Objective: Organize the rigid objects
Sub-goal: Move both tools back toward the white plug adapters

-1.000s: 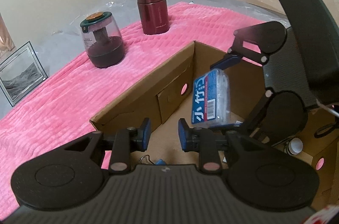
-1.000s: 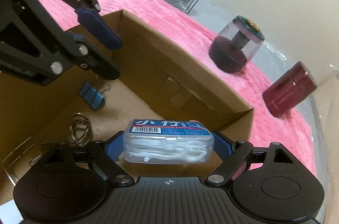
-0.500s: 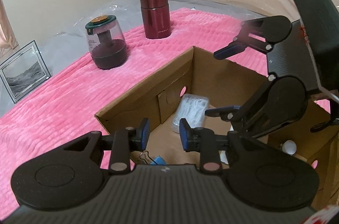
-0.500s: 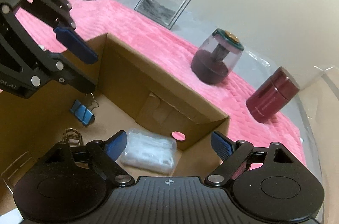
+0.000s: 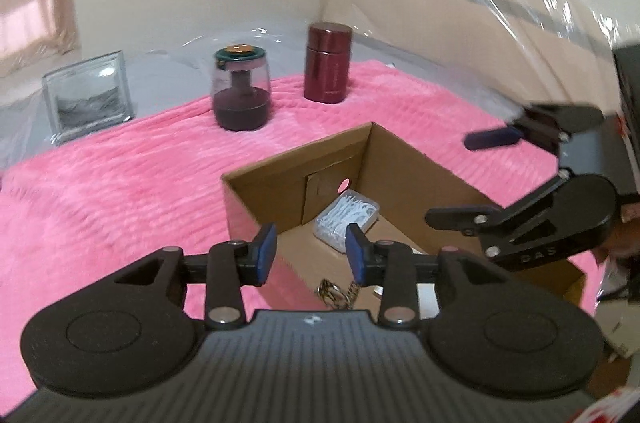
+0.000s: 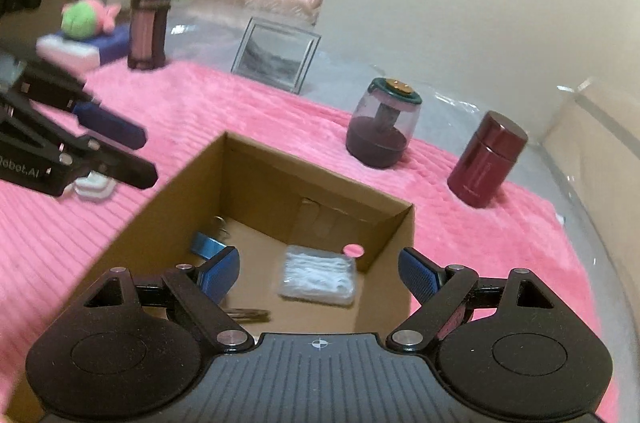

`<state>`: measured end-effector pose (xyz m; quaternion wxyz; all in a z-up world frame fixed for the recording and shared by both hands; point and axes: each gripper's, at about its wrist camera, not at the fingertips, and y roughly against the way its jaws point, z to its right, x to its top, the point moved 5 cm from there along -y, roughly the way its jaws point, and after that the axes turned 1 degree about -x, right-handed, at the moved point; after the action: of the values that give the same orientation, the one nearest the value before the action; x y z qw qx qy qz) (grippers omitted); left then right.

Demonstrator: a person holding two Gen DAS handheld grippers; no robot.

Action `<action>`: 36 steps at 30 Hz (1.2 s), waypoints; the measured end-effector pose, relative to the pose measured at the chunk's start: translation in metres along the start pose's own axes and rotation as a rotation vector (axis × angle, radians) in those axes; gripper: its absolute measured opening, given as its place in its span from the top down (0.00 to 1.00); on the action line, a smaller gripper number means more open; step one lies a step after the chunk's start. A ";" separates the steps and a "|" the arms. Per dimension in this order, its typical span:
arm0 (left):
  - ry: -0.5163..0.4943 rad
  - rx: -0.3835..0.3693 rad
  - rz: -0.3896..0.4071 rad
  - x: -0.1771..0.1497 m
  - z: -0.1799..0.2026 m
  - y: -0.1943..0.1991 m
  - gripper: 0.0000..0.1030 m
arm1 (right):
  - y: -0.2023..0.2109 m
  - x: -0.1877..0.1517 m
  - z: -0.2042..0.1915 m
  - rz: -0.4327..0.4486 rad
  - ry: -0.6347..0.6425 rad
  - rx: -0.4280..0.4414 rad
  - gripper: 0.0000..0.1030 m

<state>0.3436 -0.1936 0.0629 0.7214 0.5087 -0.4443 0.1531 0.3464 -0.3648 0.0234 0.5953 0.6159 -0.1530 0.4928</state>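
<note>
An open cardboard box (image 5: 296, 159) (image 6: 272, 183) sits on a pink blanket. A clear box of floss picks (image 5: 348, 219) (image 6: 320, 277) lies flat on its floor by the far wall, free of both grippers. My right gripper (image 6: 320, 271) hovers above the box, open and empty; it also shows at the right of the left wrist view (image 5: 472, 179). My left gripper (image 5: 312, 249) hangs over the box's near corner, its jaws opening with nothing between them; the right wrist view has it at the left edge (image 6: 132, 151).
A blue binder clip (image 6: 206, 245) and metal keys (image 5: 332, 293) lie in the box. Behind it stand a green-lidded jar (image 5: 240, 91), a dark red canister (image 5: 328, 67) and a picture frame (image 5: 88, 95). A bottle (image 6: 150, 19), a plush toy (image 6: 86, 19) and a small white case (image 6: 94, 187) are at left.
My right gripper opened and dropped the floss box into the cardboard box. Both grippers rose and drew back. My left jaws have spread a little.
</note>
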 end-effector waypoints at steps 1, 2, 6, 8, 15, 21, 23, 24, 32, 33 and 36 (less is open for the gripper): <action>0.022 0.002 0.007 -0.004 -0.003 0.009 0.68 | 0.008 -0.001 -0.003 0.005 -0.027 0.004 0.19; 0.043 0.005 0.015 -0.009 -0.005 0.018 0.67 | 0.017 -0.002 -0.006 0.012 -0.048 0.008 0.19; 0.098 0.034 0.051 -0.026 -0.013 0.054 0.55 | 0.051 -0.008 -0.021 0.051 -0.136 0.039 0.19; 0.112 0.049 0.065 -0.037 -0.015 0.070 0.52 | 0.067 -0.012 -0.029 0.070 -0.179 0.051 0.19; 0.187 0.118 0.124 -0.077 -0.030 0.128 0.28 | 0.110 -0.023 -0.063 0.138 -0.313 0.093 0.19; 0.259 0.235 0.172 -0.115 -0.045 0.177 0.14 | 0.131 -0.032 -0.102 0.176 -0.380 0.136 0.19; 0.293 0.287 0.181 -0.131 -0.054 0.191 0.11 | 0.136 -0.034 -0.116 0.183 -0.388 0.155 0.19; 0.310 0.305 0.180 -0.139 -0.058 0.197 0.11 | 0.138 -0.035 -0.123 0.185 -0.387 0.161 0.19; 0.437 0.414 0.149 -0.195 -0.090 0.226 0.10 | 0.141 -0.042 -0.169 0.188 -0.359 0.206 0.19; 0.438 0.424 0.145 -0.199 -0.091 0.228 0.10 | 0.141 -0.042 -0.174 0.185 -0.348 0.211 0.19; 0.435 0.448 0.135 -0.209 -0.093 0.232 0.10 | 0.140 -0.041 -0.185 0.182 -0.339 0.224 0.19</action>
<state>0.1158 0.0363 0.0271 0.6577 0.5795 -0.2675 0.4000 0.1406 -0.2515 0.0367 0.4420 0.7358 -0.2502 0.4480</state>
